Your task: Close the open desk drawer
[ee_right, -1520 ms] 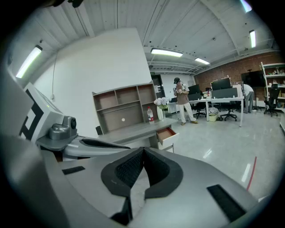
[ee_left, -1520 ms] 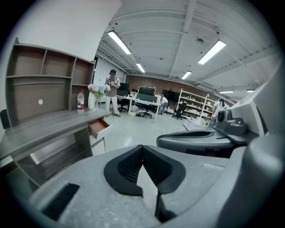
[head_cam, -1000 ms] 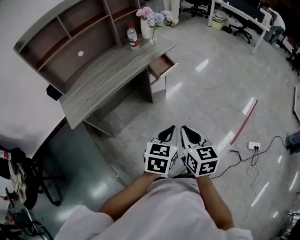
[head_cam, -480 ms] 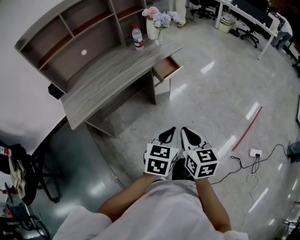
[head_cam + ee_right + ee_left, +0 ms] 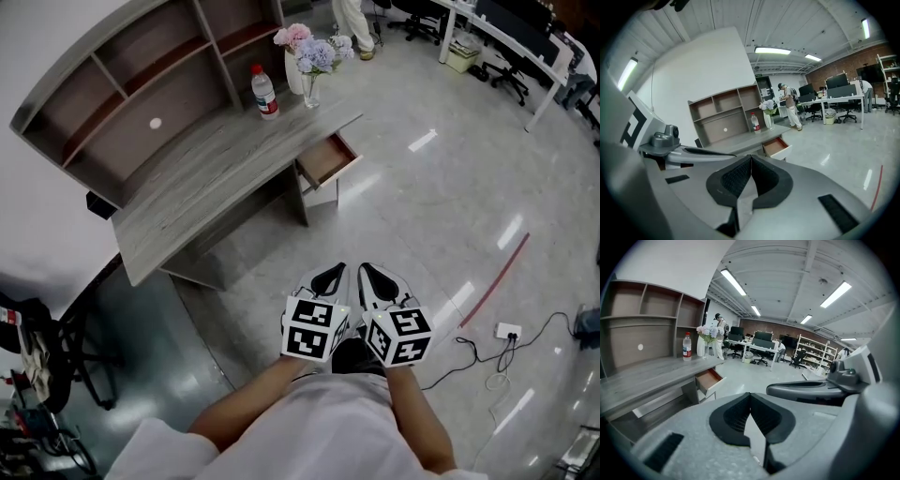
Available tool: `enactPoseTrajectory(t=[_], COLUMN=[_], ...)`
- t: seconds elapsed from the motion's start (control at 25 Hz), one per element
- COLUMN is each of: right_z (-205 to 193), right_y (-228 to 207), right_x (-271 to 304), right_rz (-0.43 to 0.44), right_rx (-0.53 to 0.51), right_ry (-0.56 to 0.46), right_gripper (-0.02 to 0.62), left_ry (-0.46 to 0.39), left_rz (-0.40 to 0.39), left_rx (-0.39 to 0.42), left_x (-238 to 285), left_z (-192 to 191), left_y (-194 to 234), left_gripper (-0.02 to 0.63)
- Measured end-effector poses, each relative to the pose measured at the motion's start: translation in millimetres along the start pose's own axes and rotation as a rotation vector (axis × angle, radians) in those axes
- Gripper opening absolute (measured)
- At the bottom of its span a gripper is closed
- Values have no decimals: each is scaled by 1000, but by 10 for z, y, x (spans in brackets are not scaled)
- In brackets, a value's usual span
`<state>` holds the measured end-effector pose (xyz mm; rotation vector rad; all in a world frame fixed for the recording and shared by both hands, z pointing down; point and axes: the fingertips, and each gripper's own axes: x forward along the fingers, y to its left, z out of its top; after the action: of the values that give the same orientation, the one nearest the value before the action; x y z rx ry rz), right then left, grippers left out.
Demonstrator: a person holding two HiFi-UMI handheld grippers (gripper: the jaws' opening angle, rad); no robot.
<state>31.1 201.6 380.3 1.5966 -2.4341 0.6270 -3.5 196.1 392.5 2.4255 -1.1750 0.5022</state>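
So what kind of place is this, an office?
Probably an open-plan office or lab: long white work desks with black swivel chairs, a brick back wall, storage shelving, and a wooden desk with its drawer open on a polished floor.

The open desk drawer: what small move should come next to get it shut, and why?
Probably carry the left gripper and right gripper forward toward the brown-lined wooden drawer, which juts open from the grey wood desk. Both grippers are shut, empty and well short of it.
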Motion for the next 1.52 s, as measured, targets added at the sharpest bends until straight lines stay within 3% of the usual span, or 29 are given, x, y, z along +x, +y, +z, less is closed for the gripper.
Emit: enactPoseTrajectory(t=[0.44,0.84,1.2,1.52], right_z=[395,627,604,551], right_y=[-604,-912,-979,-1015], right_x=[571,825,1005,1535], right_rz=[99,179,185,135], right_rx=[8,21,45,65], right_ry=[28,15,34,73], right_gripper=[2,2,2,2], left_ry=[26,41,48,82], left_rz=[73,146,156,100], left_rx=[-24,-22,-30,-55], left_x=[765,1108,1211,1521], left_z=[424,659,704,671], left_y=[131,198,327,785], left_gripper=[5,5,5,5])
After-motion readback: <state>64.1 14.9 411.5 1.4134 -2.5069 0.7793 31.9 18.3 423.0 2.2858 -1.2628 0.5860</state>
